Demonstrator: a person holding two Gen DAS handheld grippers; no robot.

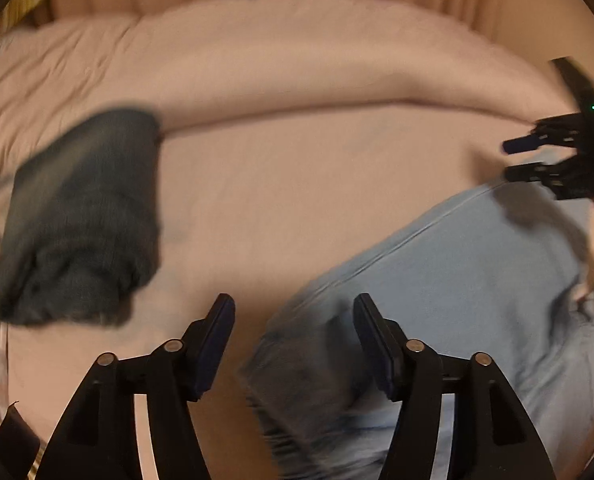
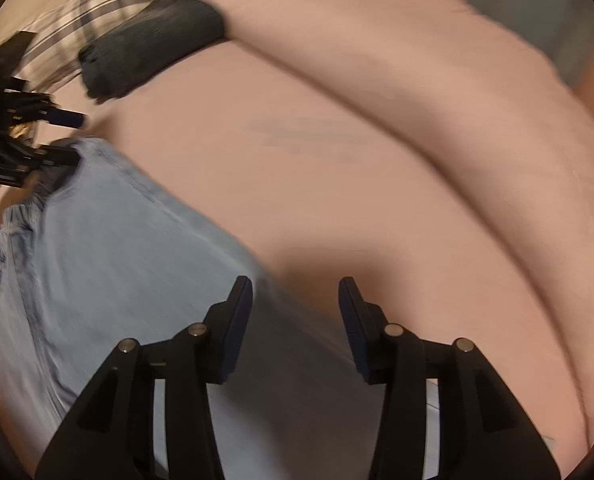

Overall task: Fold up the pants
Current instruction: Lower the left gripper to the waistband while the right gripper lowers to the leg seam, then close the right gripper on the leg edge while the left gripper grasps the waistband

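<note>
Light blue pants [image 1: 477, 264] lie flat on the pink bedspread [image 1: 297, 184], their seamed edge running diagonally. The left gripper [image 1: 294, 340] and right gripper [image 2: 296, 320] hover above with jaws apart, holding nothing. Folded dark pants [image 1: 85, 216] sit far left, leaving bare bedspread between.

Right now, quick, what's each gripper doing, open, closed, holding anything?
Left gripper: open, nothing between its fingers, above the light blue pants.
Right gripper: open, holding nothing, over the pants' edge.
</note>
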